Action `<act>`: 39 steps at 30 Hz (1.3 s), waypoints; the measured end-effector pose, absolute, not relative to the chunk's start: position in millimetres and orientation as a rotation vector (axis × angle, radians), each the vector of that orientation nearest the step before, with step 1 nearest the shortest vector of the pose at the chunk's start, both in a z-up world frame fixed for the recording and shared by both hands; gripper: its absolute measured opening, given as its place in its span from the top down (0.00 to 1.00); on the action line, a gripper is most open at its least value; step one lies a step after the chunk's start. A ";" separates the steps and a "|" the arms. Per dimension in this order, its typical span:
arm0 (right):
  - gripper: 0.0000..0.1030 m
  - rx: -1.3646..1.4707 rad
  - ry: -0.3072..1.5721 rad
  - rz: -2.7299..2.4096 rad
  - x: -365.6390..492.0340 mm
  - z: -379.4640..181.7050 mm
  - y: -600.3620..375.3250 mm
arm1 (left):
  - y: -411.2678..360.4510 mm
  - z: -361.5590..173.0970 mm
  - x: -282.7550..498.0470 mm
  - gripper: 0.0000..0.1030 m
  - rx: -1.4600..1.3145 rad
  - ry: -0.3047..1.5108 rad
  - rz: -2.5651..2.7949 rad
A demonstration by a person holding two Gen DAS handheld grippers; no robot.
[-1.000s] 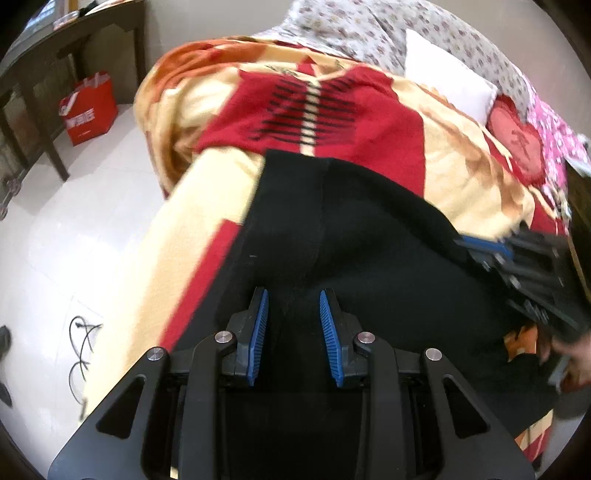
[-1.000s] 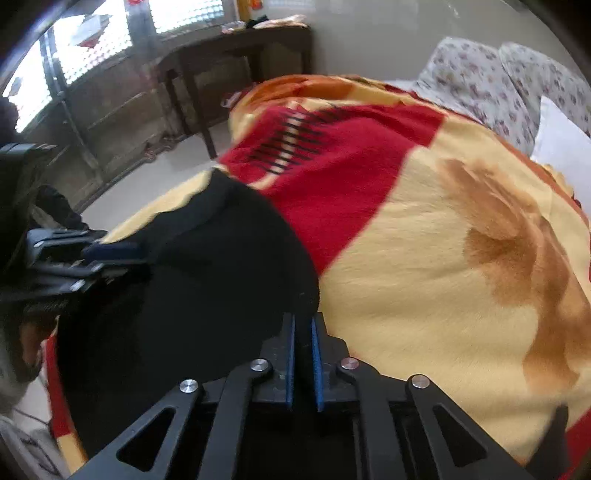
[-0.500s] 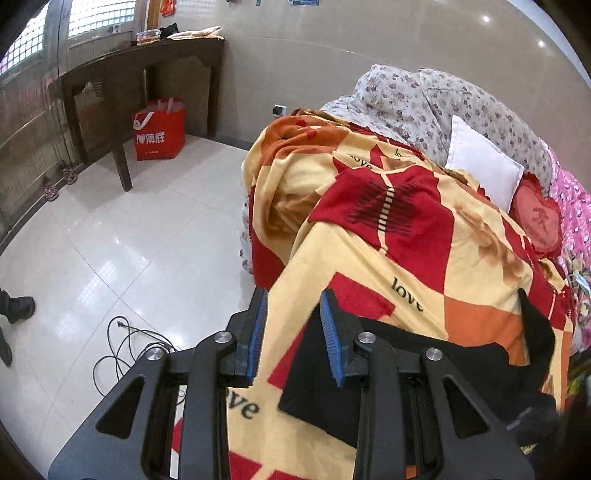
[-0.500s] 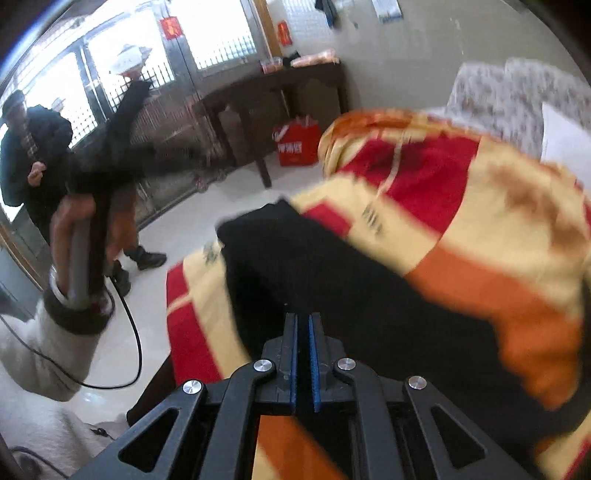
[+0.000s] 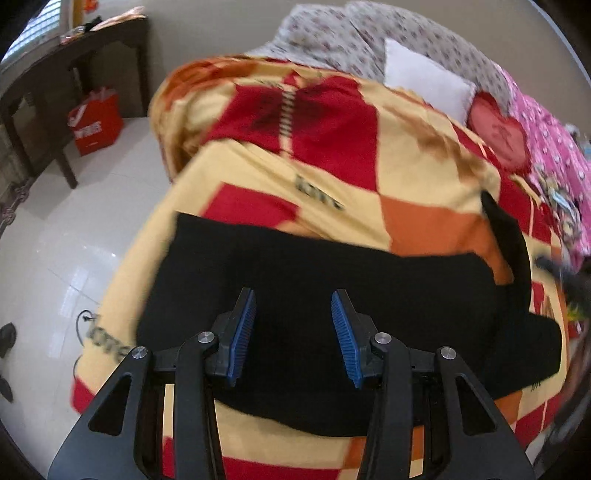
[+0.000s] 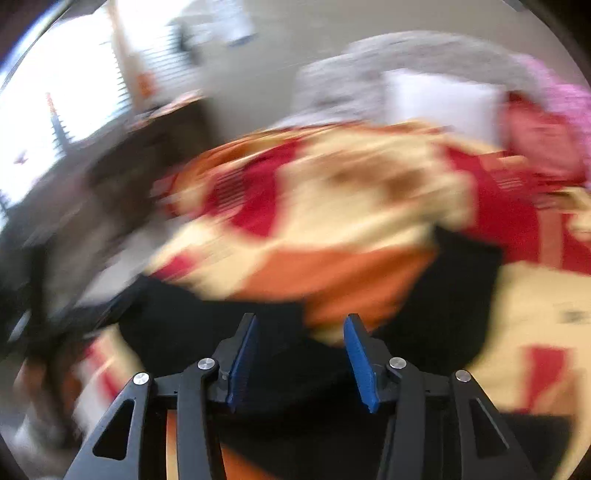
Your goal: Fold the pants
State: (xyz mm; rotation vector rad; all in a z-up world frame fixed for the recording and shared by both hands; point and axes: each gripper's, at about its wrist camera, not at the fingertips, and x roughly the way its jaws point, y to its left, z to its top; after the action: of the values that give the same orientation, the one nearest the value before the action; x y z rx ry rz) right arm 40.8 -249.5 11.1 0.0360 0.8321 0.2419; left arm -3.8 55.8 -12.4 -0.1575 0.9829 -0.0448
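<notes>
The black pants [image 5: 332, 288] lie spread across the near end of a bed with a red, yellow and orange blanket [image 5: 369, 177]. One black strip runs up the right side. My left gripper [image 5: 293, 325] is open and empty, just above the pants' middle. In the blurred right wrist view the pants [image 6: 207, 325] lie under and around an orange blanket patch. My right gripper [image 6: 299, 354] is open and empty above them.
A white pillow [image 5: 424, 81], floral pillows [image 5: 332, 33] and a red heart cushion [image 5: 498, 129] lie at the bed's head. A dark table [image 5: 74, 55] and a red bag [image 5: 96, 122] stand on the white floor at left. A cable [image 5: 83, 321] lies by the bed.
My right gripper was shut and has opened, letting go of the pants. My left gripper opened wider and swung back over the pants. Both views moved fast; the right one is blurred.
</notes>
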 end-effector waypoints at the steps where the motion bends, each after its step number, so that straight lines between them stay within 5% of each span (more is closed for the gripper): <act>1: 0.52 0.021 0.847 0.197 53.3 11.2 -252.0 | 49.6 -16.0 -2.5 0.59 -0.146 0.992 -0.050; 9: 0.52 -0.165 1.135 -0.030 178.7 -47.6 -257.9 | 37.8 -27.3 5.1 0.59 -0.123 1.018 -0.060; 12: 0.75 -0.075 1.112 0.000 180.5 -53.2 -277.0 | 40.4 -27.6 6.6 0.59 -0.134 1.022 -0.067; 13: 0.89 -0.025 1.101 0.027 175.8 -48.3 -284.4 | 41.3 -28.2 6.7 0.59 -0.137 1.021 -0.067; 17: 0.94 0.071 0.987 0.090 127.1 -15.5 -314.0 | 41.4 -30.0 8.4 0.59 -0.139 1.024 -0.065; 25: 0.94 0.238 0.789 0.075 -43.4 43.1 -398.4 | 42.9 -28.1 6.5 0.59 -0.161 1.029 -0.062; 36: 0.94 0.577 0.803 0.026 -126.2 -24.8 -475.8 | 41.7 -23.5 3.8 0.59 -0.168 1.044 -0.049; 38: 0.84 0.615 0.766 0.074 -126.1 -23.9 -473.0 | 42.6 -20.2 -1.5 0.59 -0.180 1.042 -0.064; 39: 0.67 0.610 0.770 0.079 -124.3 -24.1 -469.9 | 42.8 -19.0 -3.8 0.59 -0.185 1.042 -0.071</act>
State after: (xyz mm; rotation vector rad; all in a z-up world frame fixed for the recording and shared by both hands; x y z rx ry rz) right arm -124.3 -469.9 -24.1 0.6095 0.7699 0.0786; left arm -3.8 42.8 -19.0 -0.1849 1.0415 -0.0706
